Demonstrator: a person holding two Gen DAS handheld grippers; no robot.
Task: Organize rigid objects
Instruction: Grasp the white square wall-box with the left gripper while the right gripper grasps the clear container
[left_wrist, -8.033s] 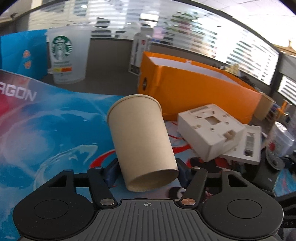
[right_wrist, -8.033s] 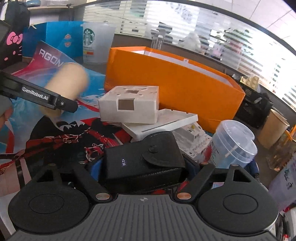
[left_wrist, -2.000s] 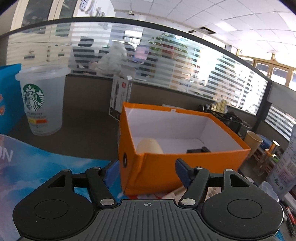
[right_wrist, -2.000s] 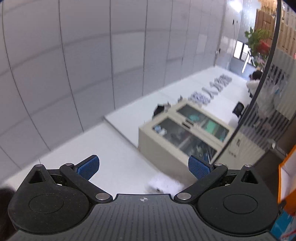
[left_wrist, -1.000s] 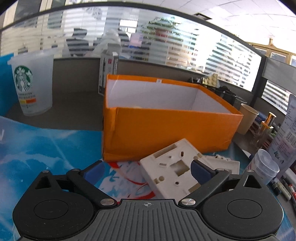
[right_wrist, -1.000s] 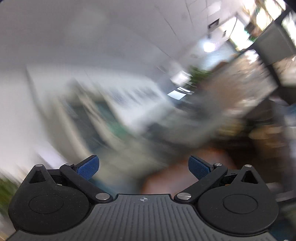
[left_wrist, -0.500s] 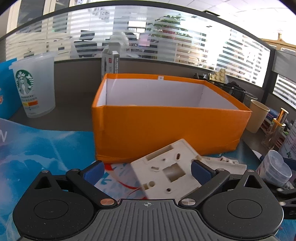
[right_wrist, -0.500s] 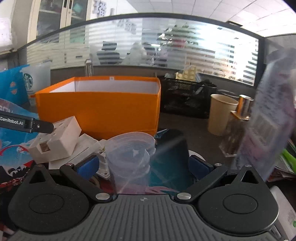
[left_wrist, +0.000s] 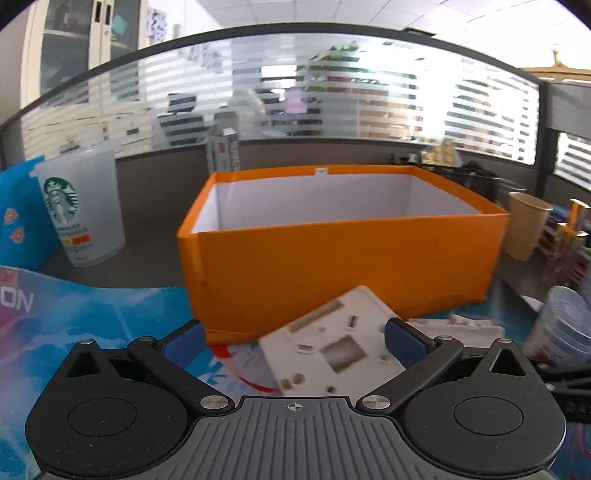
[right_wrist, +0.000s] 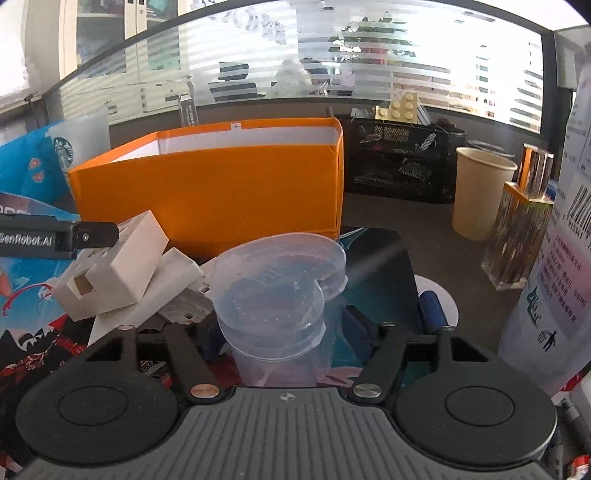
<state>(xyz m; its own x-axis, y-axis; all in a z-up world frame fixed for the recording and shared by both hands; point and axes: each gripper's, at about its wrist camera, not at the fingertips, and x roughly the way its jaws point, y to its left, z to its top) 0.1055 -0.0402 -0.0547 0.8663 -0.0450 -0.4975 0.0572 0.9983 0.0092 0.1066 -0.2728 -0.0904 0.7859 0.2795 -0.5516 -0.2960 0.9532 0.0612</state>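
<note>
Found the left claw (left_wrist: 293, 338) spread wide and empty. Saw the white socket housing (left_wrist: 332, 350) lying tilted just ahead of it, between the fingers, with clear gaps to both blue pads. From the right wrist view, made out one left finger close over that housing (right_wrist: 114, 269); could not tell whether touching.

Caught the right claw (right_wrist: 284, 343) closing, with the clear plastic cup (right_wrist: 280, 288) upright between its jaws and right against its body. Could not see the pads behind the cup wall, so could not tell whether already pressing.

Placed the orange box (left_wrist: 343, 266) straight ahead of both claws, open-topped, just beyond the housing and the cup. Could not see its floor over the near wall from either view, so could not judge what was already stowed.

Judged the task partly done at most. Counted, loose on the bench in front of the claws: the housing, a flat white plate (right_wrist: 173, 280) under it, and the cup. Judged the step in hand a double pick, cup on the right, housing on the left, with the lift and the drop into the box not yet done.
</note>
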